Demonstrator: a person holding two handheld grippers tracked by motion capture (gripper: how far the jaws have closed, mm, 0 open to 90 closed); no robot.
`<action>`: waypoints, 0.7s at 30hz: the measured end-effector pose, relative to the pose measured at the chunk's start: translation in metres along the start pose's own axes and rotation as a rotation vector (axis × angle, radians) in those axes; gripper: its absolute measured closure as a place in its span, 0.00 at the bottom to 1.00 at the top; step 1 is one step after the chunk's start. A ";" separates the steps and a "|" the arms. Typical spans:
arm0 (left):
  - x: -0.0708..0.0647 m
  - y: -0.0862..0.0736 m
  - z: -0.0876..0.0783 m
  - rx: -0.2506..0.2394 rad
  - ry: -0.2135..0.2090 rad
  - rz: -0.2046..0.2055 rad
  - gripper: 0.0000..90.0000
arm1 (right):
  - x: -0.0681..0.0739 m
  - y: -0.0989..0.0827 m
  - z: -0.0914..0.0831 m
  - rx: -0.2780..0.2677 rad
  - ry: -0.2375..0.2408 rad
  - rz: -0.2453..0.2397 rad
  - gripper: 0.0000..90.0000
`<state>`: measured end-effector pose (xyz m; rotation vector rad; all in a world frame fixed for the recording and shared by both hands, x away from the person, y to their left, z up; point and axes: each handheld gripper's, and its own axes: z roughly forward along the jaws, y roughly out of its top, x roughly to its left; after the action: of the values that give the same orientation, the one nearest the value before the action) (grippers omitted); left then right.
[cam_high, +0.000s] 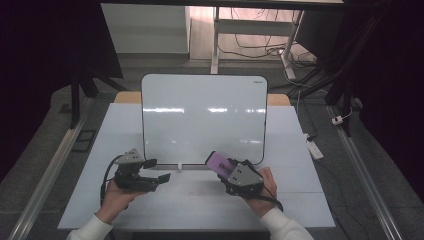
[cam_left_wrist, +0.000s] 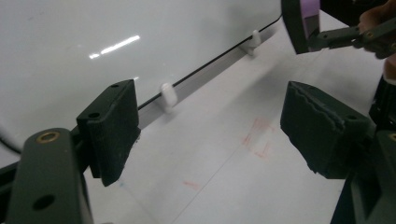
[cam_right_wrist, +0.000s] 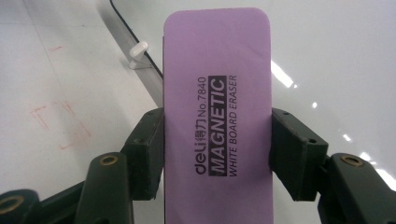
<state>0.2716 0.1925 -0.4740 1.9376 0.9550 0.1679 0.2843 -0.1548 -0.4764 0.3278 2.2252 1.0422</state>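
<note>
holding the purple eraser (cam_right_wrist: 217, 116) lengthwise, the right gripper (cam_high: 231, 172) sits near the whiteboard (cam_high: 200, 115); left gripper (cam_high: 150, 175) fingers wide, empty.

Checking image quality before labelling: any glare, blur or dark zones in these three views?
High view: ceiling-light streaks glare on the whiteboard; corners and room sides fall into deep shadow. Left gripper view: a bright streak on the board, own jaws soft and near, faint red marks on the table slightly blurred. Right gripper view: purple eraser sharp, print readable; small glints on the board at right.
</note>
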 end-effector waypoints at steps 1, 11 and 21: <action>-0.001 0.002 0.002 0.001 -0.003 0.006 0.23 | 0.001 0.000 0.000 0.001 -0.001 -0.004 0.45; -0.015 0.025 0.020 0.012 -0.038 0.053 0.23 | 0.005 -0.001 0.005 0.008 0.008 -0.016 0.45; -0.023 0.047 0.044 0.029 -0.105 0.063 0.24 | 0.012 0.001 0.009 0.004 0.008 -0.048 0.45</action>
<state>0.3027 0.1342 -0.4548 1.9842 0.8314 0.0878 0.2810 -0.1438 -0.4851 0.2711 2.2309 1.0157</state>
